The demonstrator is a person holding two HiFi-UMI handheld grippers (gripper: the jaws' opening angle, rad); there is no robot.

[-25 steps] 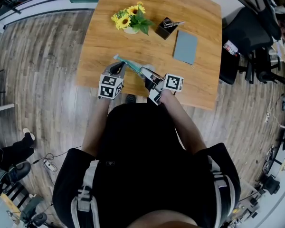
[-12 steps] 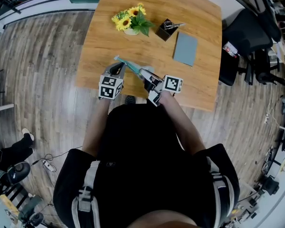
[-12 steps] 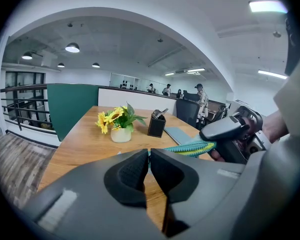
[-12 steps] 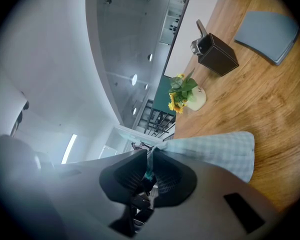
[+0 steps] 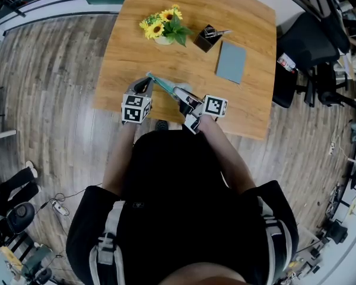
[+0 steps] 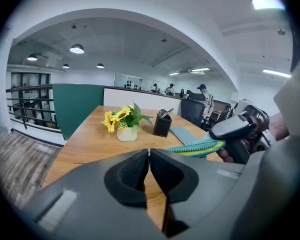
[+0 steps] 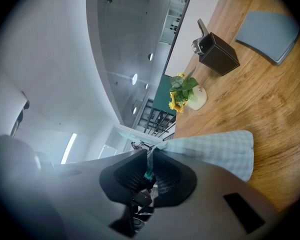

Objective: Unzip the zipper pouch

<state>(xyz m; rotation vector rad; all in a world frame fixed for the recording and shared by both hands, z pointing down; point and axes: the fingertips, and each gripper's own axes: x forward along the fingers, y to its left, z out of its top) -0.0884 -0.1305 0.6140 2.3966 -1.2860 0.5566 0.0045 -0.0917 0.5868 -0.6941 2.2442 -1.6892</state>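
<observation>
The teal zipper pouch (image 5: 163,85) hangs just above the wooden table's (image 5: 184,52) near edge, stretched between my two grippers. My left gripper (image 5: 145,88) is shut on its left end; in the left gripper view the jaws (image 6: 149,153) pinch a thin teal edge, and the pouch's teal and yellow zipper edge (image 6: 197,147) runs right to the right gripper (image 6: 238,129). My right gripper (image 5: 182,94) is shut on the other end. In the right gripper view a small teal tab sits between the pads (image 7: 150,159), and the checked pouch fabric (image 7: 217,151) spreads beyond.
On the table stand a pot of sunflowers (image 5: 163,25), a black pen holder (image 5: 208,37) and a grey-blue notebook (image 5: 232,60). Black office chairs (image 5: 311,40) stand right of the table. Wooden floor lies to the left.
Both grippers and the pouch have shifted slightly; the pouch's left tip has come a little nearer and to the right. Both grips are unchanged.
</observation>
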